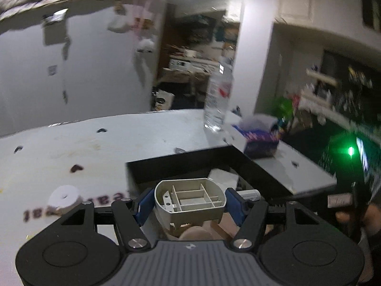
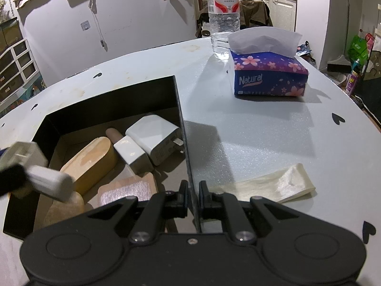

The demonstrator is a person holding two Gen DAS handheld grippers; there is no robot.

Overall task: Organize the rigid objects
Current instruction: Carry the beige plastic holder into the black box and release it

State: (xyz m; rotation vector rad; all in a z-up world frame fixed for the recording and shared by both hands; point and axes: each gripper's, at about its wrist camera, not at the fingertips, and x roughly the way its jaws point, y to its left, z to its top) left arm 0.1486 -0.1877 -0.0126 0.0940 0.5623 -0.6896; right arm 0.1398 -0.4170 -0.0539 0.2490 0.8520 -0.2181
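Now the left tool (image 1: 189,202) is clamping its blue pads (image 1: 145,205) on either side of a grey plastic housing (image 1: 189,201), open side up with its inner ribs showing, and is holding it above the near end of the black box (image 2: 177,100). Over on the other side, the right tool (image 2: 193,196) is sitting nearly closed, its two black fingers pinching the thin right wall of that box at its near end. Inside the box, a white charger (image 2: 156,138) is lying against the right wall, a smaller white block (image 2: 132,153) is resting just beside it, and a tan wooden oval piece (image 2: 91,162) is lying toward the left. The housing (image 2: 23,157) is showing blurred over the box's left side in the right wrist view. Further out on the white table (image 2: 250,131), a tissue pack (image 2: 266,74) is sitting toward the far right edge, with a water bottle (image 2: 222,16) standing just behind it. A cream strip of plastic (image 2: 266,186) is lying on the table near the right tool, just beside the box.
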